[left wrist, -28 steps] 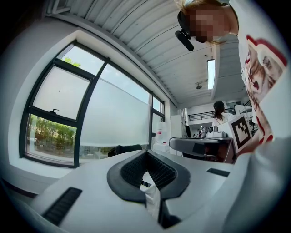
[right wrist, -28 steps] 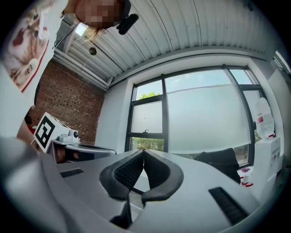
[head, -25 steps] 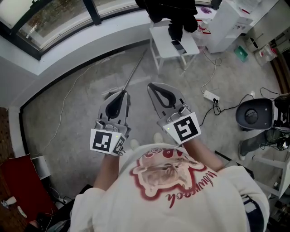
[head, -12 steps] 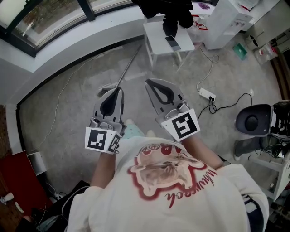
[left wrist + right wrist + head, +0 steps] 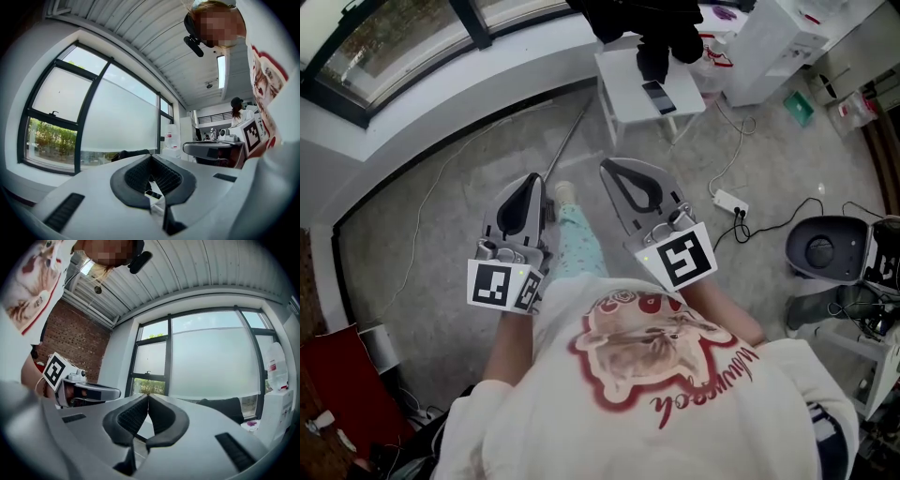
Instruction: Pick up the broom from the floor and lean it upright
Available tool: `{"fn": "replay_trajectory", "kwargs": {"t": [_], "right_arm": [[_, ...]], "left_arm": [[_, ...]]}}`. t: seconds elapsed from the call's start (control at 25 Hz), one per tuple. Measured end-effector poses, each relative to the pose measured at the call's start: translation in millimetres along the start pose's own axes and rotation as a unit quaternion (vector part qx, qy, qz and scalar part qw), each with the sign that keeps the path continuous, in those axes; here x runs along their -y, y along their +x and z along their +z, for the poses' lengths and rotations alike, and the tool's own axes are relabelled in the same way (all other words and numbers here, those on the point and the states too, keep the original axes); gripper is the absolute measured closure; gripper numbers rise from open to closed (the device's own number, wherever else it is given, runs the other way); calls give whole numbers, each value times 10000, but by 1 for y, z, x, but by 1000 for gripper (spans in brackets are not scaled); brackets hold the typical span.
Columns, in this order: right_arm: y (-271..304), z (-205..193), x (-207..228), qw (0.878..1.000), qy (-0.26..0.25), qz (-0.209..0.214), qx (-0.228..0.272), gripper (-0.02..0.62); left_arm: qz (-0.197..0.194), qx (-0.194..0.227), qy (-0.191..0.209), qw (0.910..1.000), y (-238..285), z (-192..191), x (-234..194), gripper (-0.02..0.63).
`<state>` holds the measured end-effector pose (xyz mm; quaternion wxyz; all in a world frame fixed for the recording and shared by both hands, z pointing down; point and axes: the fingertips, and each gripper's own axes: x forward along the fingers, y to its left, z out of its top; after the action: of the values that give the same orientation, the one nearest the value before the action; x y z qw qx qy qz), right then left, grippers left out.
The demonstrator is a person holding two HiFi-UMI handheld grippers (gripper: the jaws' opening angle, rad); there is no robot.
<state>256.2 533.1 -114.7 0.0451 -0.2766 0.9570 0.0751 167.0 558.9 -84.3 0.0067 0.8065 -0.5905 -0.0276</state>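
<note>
The broom lies on the grey floor ahead of me; only its thin grey handle (image 5: 570, 136) shows, slanting up toward the window wall, while the lower end is hidden behind my left gripper. My left gripper (image 5: 534, 178) is held level just left of the handle's near end, jaws shut and empty (image 5: 150, 158). My right gripper (image 5: 606, 166) is a little to the right of the handle, also shut with nothing in it (image 5: 147, 397). Neither touches the broom.
A small white table (image 5: 628, 101) with a phone (image 5: 658, 96) stands just beyond the right gripper. A power strip (image 5: 731, 200) and cables lie at right, near a black round device (image 5: 820, 246). My foot (image 5: 563, 190) is stepping between the grippers. A raised window ledge (image 5: 441, 103) curves across the back.
I have stepped forward: both grippers moved closer to the broom handle and the white table. A leg and foot have swung into view between the grippers. Both stayed shut.
</note>
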Motion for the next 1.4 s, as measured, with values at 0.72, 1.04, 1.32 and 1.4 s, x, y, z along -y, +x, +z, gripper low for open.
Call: {"fn": "replay_trajectory", "kwargs": {"t": [0.72, 1.04, 1.32, 1.4], "right_arm": [[318, -85, 214, 9958, -78, -892, -189, 571], [411, -120, 283, 9907, 150, -1251, -505, 571], [443, -195, 310, 9857, 394, -1248, -1061, 571], [453, -216, 315, 9850, 437, -1202, -1158, 571]], "left_arm": [[-817, -196, 371, 9958, 298, -11, -254, 584], [-949, -404, 242, 9944, 395, -30, -326, 584], [-629, -601, -245, 9959, 438, -83, -361, 584], [-559, -688, -340, 9955, 446, -100, -369, 584]]}}
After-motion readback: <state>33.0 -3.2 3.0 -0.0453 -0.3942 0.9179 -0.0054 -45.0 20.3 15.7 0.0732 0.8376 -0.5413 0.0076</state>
